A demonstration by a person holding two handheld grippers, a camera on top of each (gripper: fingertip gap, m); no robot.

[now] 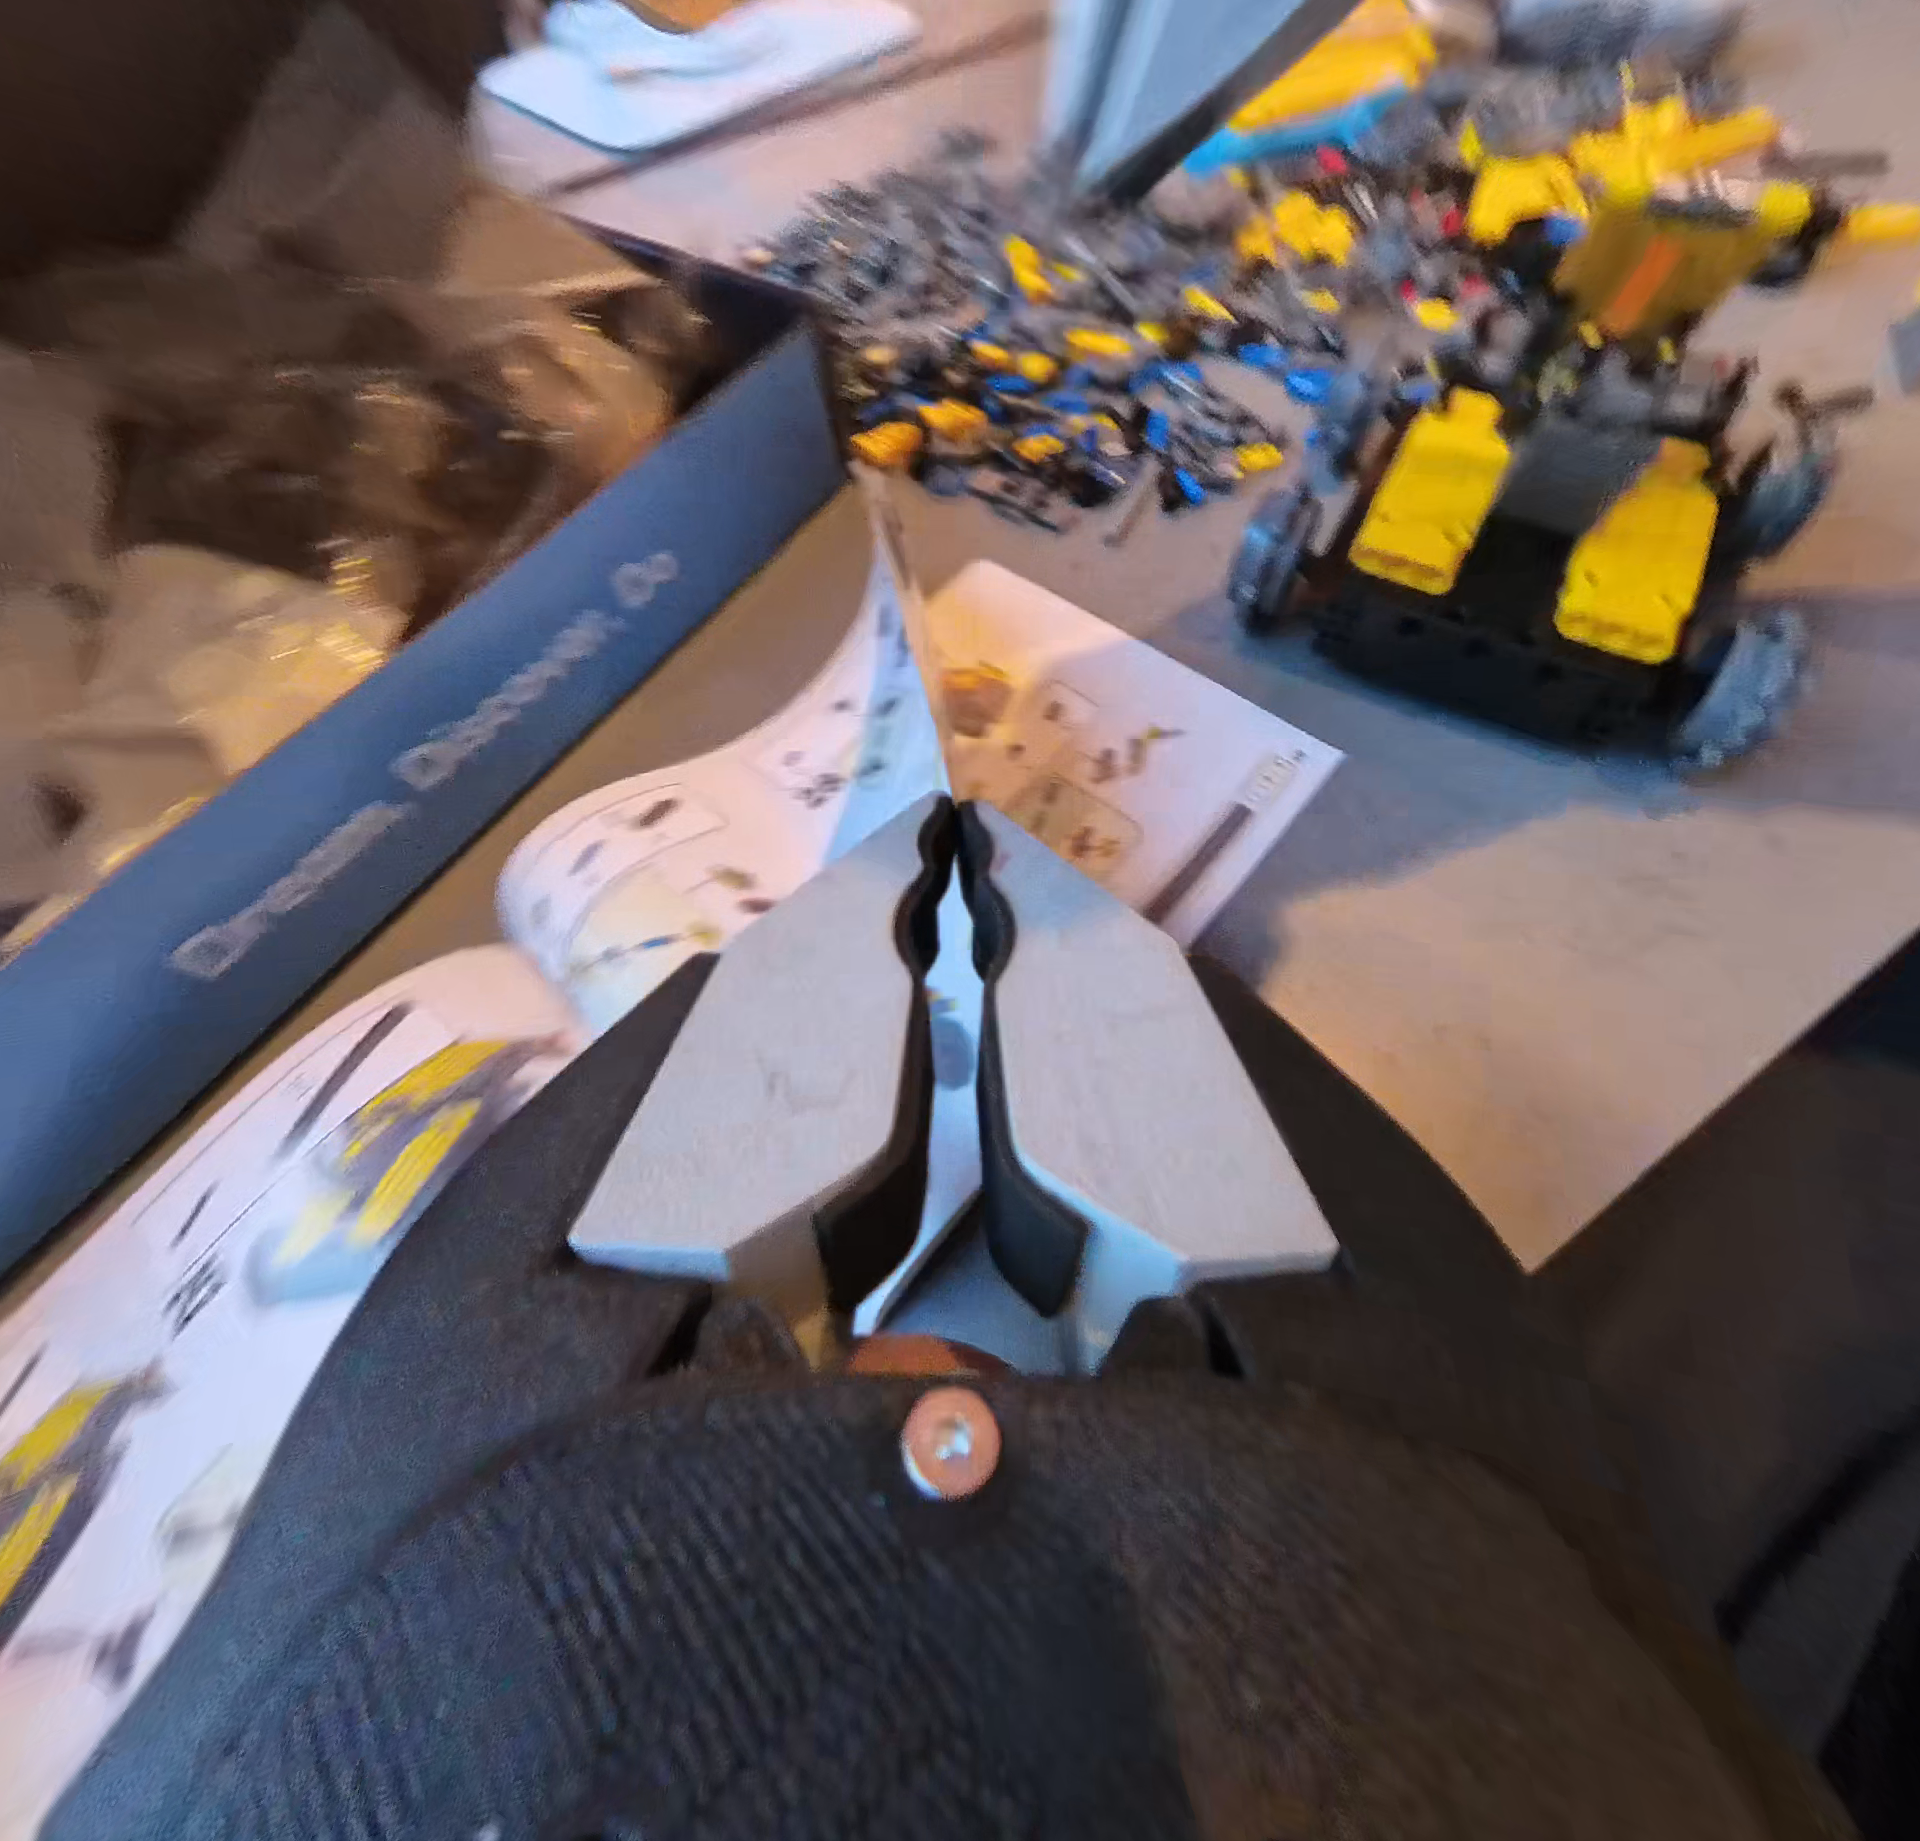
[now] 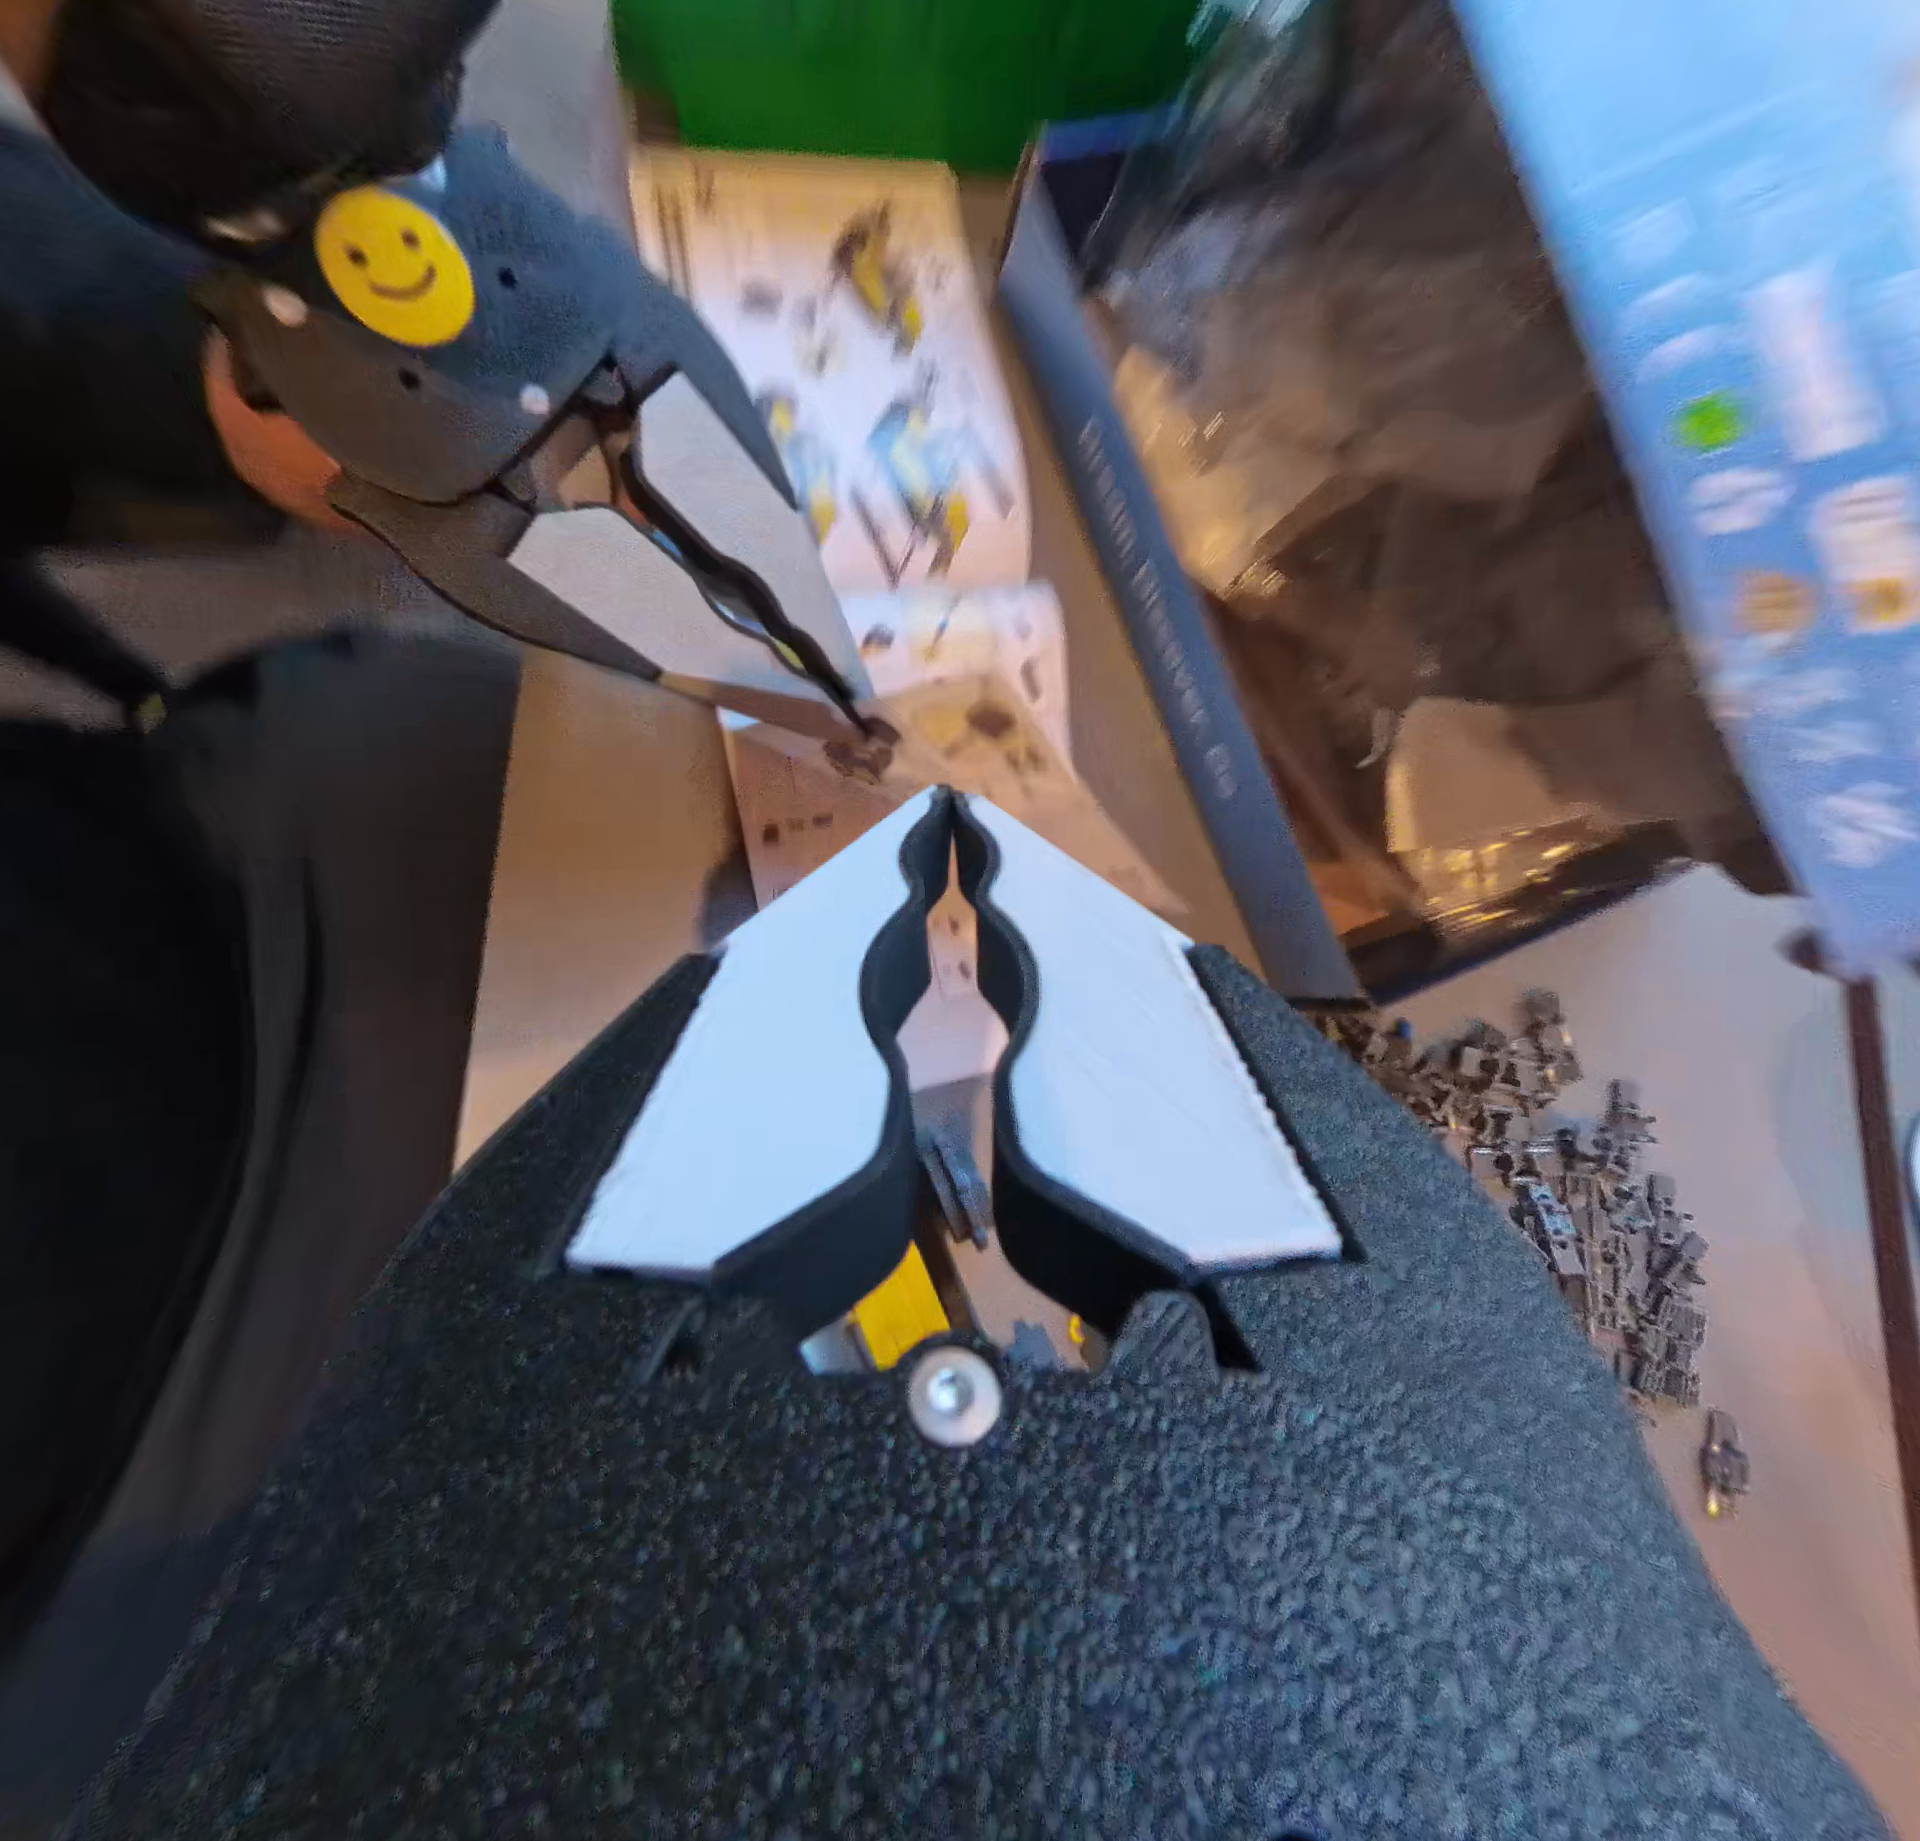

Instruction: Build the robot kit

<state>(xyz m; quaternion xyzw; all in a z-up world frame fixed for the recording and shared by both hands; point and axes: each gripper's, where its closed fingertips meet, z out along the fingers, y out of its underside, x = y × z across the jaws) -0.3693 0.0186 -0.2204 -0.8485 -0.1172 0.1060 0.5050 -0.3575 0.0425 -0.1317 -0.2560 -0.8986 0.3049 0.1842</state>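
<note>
My left gripper (image 1: 954,809) is shut on a page (image 1: 902,628) of an open instruction booklet (image 1: 1091,752) and holds that page lifted, edge-on to the camera. The booklet lies on a beige table beside a dark blue box (image 1: 416,804). In the right wrist view the left gripper (image 2: 860,719), with a yellow smiley sticker (image 2: 395,264), pinches the white page over the booklet (image 2: 883,389). My right gripper (image 2: 951,799) is shut, tips together, just in front of the left one above the booklet. I see nothing between its fingers.
The box holds clear plastic bags (image 1: 260,441); its light blue lid (image 2: 1714,337) stands at the right. A yellow and black wheeled brick model (image 1: 1527,565) and a pile of small pieces (image 1: 1039,337) lie beyond the booklet. Grey pieces (image 2: 1558,1168) lie right. The table edge (image 1: 1558,1230) is near. Left tips to right tips: about 10 cm.
</note>
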